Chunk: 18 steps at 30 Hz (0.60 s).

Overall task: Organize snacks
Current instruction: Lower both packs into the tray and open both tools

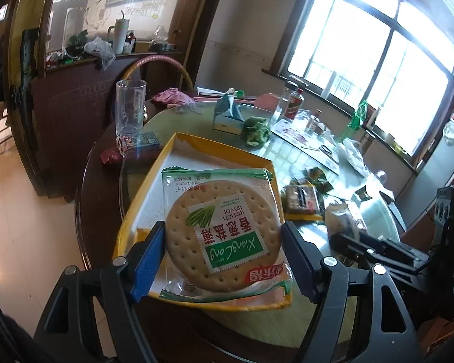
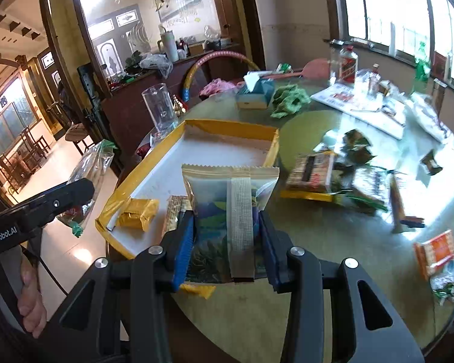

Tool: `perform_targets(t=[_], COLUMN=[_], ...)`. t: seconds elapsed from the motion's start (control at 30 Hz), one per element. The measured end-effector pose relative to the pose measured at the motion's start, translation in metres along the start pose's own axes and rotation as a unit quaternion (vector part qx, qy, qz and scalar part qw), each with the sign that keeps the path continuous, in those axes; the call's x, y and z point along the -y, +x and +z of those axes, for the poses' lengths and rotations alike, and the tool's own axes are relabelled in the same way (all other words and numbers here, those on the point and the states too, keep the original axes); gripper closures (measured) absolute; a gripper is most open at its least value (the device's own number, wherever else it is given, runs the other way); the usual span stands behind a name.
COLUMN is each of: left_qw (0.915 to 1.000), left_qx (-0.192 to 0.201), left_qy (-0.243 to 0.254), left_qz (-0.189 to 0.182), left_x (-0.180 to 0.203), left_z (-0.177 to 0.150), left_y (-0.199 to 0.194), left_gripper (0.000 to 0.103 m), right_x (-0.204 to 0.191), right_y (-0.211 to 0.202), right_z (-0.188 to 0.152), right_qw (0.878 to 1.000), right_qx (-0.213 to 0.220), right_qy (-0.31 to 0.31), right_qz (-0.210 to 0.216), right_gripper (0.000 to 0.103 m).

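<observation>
Glossy round glass tabletop point(image 2: 317, 242); each tool grips a crinkly packet.

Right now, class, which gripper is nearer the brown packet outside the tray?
Right. The right gripper, holding a pouch, is this side of the brown packet; the left gripper, holding a cracker pack, is across the tray from it.

Tray point(image 2: 142, 178) left of scattered snacks point(image 2: 345, 175)
</observation>
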State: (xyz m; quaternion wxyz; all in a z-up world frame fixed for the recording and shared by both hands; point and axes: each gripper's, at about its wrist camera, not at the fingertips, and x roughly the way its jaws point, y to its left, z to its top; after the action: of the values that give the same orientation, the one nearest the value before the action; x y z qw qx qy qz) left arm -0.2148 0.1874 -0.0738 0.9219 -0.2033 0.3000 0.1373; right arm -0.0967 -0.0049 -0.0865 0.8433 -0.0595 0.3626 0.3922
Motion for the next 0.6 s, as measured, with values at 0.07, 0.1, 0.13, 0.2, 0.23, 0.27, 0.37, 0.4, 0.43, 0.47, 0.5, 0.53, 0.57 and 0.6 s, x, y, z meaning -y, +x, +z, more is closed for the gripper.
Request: perform_targets(t=[0.07, 0.1, 0.13, 0.2, 0.23, 0.27, 0.37, 0.4, 0.43, 0.47, 0.5, 0.53, 0.57, 0.6], left_qw=[1.0000, 1.0000, 1.0000, 0.9998, 0.9996, 0.9994, 0.9988, 0.9986, 0.9983, 0.9982, 0.9980, 0.9975, 0.9971, 0.9964], left_qx=[0.000, -0.001, -0.005, -0.004, -0.008, -0.015, -0.036, -0.040, -0.045, -0.049, -0.054, -0.061, -0.066, -0.072], left_qy=[-0.003, -0.004, -0.003, -0.004, -0.002, -0.002, -0.009, -0.010, -0.009, -0.008, -0.006, -0.001, 0.002, 0.007], left_qz=[0.002, 0.004, 0.007, 0.018, 0.027, 0.030, 0.032, 0.034, 0.034, 0.034, 0.033, 0.036, 0.039, 0.044], left_x=[-0.008, -0.012, -0.015, -0.020, -0.023, -0.025, -0.036, -0.038, -0.041, -0.042, -0.043, -0.043, -0.043, -0.042], left_z=[0.007, 0.010, 0.015, 0.020, 0.023, 0.026, 0.031, 0.032, 0.033, 0.034, 0.035, 0.035, 0.035, 0.035], left_y=[0.009, 0.012, 0.020, 0.031, 0.041, 0.049, 0.074, 0.080, 0.088, 0.092, 0.098, 0.103, 0.107, 0.111], left_gripper=[0.028, 0.028, 0.028, 0.028, 0.028, 0.028, 0.028, 0.028, 0.028, 0.028, 0.028, 0.028, 0.028, 0.028], right_x=[0.000, 0.001, 0.000, -0.002, -0.003, -0.004, -0.006, -0.007, -0.007, -0.008, -0.008, -0.007, -0.006, -0.005], right_y=[0.015, 0.023, 0.030, 0.047, 0.054, 0.062, 0.087, 0.096, 0.102, 0.111, 0.118, 0.126, 0.134, 0.141], right_z=[0.007, 0.010, 0.013, 0.020, 0.022, 0.025, 0.032, 0.034, 0.036, 0.038, 0.040, 0.042, 0.043, 0.044], right_qw=[1.000, 1.000, 1.000, 0.999, 0.999, 0.999, 0.998, 0.998, 0.998, 0.997, 0.997, 0.997, 0.997, 0.996], right_qx=[-0.010, -0.016, -0.021, -0.033, -0.037, -0.041, -0.056, -0.061, -0.065, -0.070, -0.074, -0.078, -0.081, -0.085], right_qy=[0.008, 0.013, 0.016, 0.023, 0.023, 0.023, 0.022, 0.021, 0.019, 0.017, 0.017, 0.017, 0.017, 0.016], right_qz=[0.011, 0.013, 0.014, 0.015, 0.014, 0.012, 0.008, 0.006, 0.003, -0.001, -0.004, -0.008, -0.012, -0.017], right_gripper=[0.060, 0.060, 0.060, 0.060, 0.060, 0.060, 0.060, 0.060, 0.060, 0.060, 0.060, 0.060, 0.060, 0.060])
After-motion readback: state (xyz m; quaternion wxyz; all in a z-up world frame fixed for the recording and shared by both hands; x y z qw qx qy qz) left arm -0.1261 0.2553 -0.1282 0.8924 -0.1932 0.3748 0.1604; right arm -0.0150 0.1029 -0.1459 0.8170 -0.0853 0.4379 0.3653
